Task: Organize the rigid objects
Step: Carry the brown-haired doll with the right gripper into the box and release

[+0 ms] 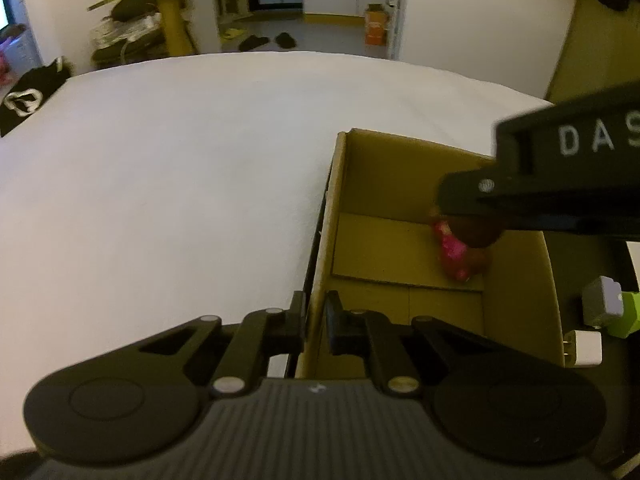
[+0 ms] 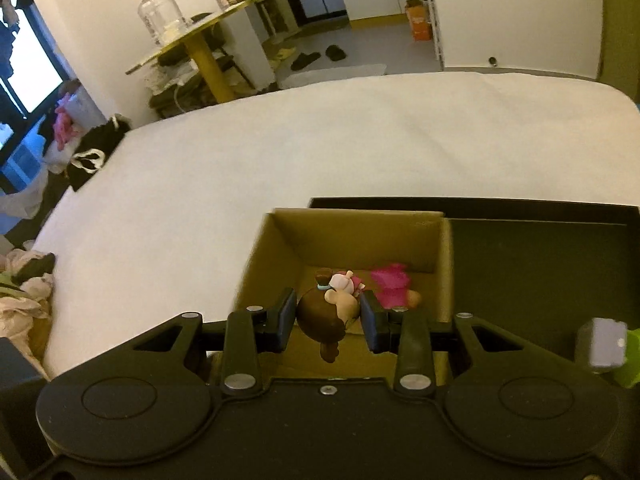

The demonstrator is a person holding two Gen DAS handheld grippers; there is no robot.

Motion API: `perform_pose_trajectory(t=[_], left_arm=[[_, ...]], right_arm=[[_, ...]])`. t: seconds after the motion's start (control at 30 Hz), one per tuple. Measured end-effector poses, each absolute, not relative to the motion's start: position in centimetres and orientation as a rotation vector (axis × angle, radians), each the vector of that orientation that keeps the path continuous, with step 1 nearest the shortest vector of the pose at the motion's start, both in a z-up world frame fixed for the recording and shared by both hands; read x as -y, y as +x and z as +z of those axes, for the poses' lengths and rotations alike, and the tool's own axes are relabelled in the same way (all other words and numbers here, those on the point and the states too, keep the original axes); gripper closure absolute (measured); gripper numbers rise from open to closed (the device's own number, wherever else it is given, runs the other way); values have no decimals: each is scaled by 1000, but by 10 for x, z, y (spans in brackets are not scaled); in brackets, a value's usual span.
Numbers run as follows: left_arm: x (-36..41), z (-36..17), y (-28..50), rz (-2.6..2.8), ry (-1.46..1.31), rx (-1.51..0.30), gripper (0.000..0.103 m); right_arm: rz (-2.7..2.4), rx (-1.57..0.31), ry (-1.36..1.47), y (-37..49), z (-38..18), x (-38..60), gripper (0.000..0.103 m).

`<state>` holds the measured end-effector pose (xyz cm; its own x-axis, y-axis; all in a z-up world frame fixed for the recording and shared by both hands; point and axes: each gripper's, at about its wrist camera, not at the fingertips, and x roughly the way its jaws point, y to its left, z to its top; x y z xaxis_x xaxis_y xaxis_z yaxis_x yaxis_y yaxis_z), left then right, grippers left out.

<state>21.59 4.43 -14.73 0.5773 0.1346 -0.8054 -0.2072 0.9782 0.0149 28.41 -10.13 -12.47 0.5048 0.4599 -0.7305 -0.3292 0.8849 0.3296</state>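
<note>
An open cardboard box (image 2: 276,256) stands on a white bed. My right gripper (image 2: 328,322) is over the box, its pads on either side of a doll figure with brown hair (image 2: 324,318) and a pink dress (image 2: 390,280). Whether the doll hangs or rests on the box floor I cannot tell. My left gripper (image 1: 316,322) is shut on the box's left wall (image 1: 326,240). In the left wrist view the right gripper's body (image 1: 560,172) reaches over the box with the doll (image 1: 456,248) below it.
A black tray (image 2: 540,264) lies right of the box. A grey block (image 2: 600,344), a green piece (image 2: 632,356) and a white plug (image 1: 582,348) sit near it. The white bed (image 1: 160,184) stretches left and ahead. A yellow table (image 2: 200,40) stands beyond.
</note>
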Motion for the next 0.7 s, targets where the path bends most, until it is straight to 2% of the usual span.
perform_pose_trajectory(t=[0.2, 0.27, 0.7], left_arm=[[-57, -149, 217, 177, -133, -949, 94], [-58, -149, 218, 185, -134, -953, 94], [-67, -139, 225, 166, -194, -1013, 93]], right_arm=[[550, -904, 213, 291, -124, 92, 66], [541, -904, 213, 290, -123, 92, 59], [394, -944, 229, 283, -117, 127, 59]])
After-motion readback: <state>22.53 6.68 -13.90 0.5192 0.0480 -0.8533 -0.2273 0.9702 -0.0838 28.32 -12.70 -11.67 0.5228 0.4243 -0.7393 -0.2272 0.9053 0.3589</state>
